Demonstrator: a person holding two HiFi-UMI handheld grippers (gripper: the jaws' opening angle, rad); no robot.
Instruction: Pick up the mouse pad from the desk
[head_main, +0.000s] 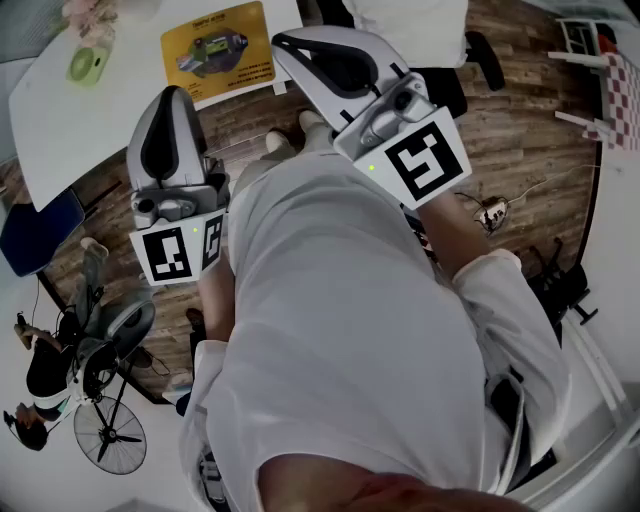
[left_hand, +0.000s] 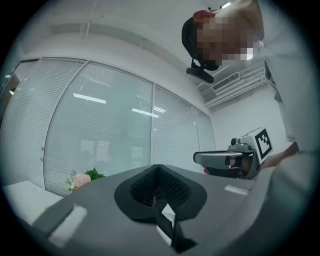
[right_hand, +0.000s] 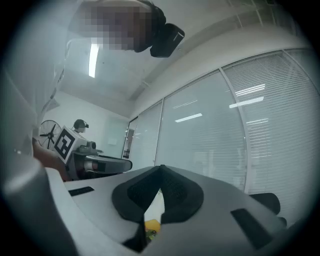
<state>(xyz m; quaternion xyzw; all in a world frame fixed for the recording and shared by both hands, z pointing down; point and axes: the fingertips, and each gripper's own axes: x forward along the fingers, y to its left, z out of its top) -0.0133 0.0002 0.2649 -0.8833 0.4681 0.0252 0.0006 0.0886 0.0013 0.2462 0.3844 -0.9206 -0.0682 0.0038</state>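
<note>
Your L gripper (head_main: 176, 100) and R gripper (head_main: 298, 50) are held level in front of your torso, both w/ jaws fully closed and nothing between them. The yellow mouse pad (head_main: 218, 50) lies flat at the right end of the white tabletop (head_main: 80, 130), just beyond the R gripper's tip in the head view. A green item (head_main: 88, 62) sits nr the tabletop's far left corner.
</note>
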